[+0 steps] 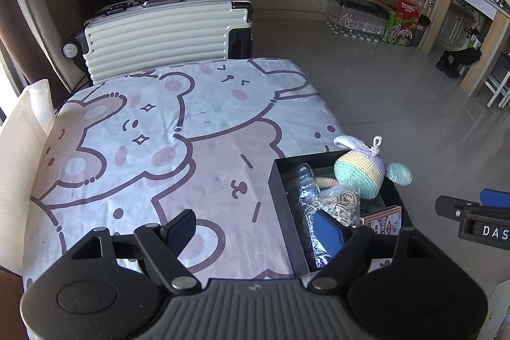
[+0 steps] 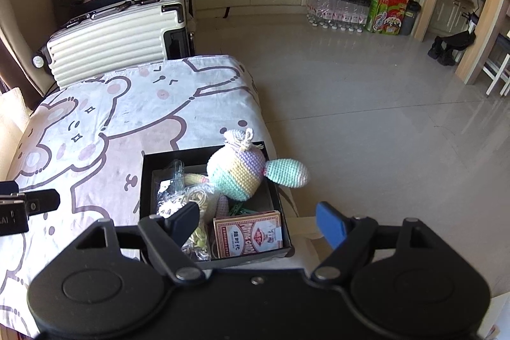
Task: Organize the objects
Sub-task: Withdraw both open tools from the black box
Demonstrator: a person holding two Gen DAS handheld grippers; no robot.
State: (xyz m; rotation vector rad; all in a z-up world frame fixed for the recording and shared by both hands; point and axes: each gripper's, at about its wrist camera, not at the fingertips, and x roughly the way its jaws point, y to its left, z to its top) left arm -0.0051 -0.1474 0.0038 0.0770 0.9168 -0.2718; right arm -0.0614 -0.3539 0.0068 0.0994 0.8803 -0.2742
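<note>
Inside one black box (image 2: 145, 180) lie one crochet toy (image 2: 237, 172) and one card pack (image 2: 248, 233); both grippers' fingers spread wide, empty.

right gripper (image 2: 259, 223) – fingers apart, holding nothing | black box (image 2: 146, 180) – crochet toy (image 2: 237, 172), card pack (image 2: 248, 234) inside

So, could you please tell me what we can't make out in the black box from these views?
- Green item, right wrist view: mostly hidden under the crochet toy and card box.
- Box's near corner, left wrist view: covered by the left gripper.
- Clear bag's contents beyond the rubber bands: glare.
</note>
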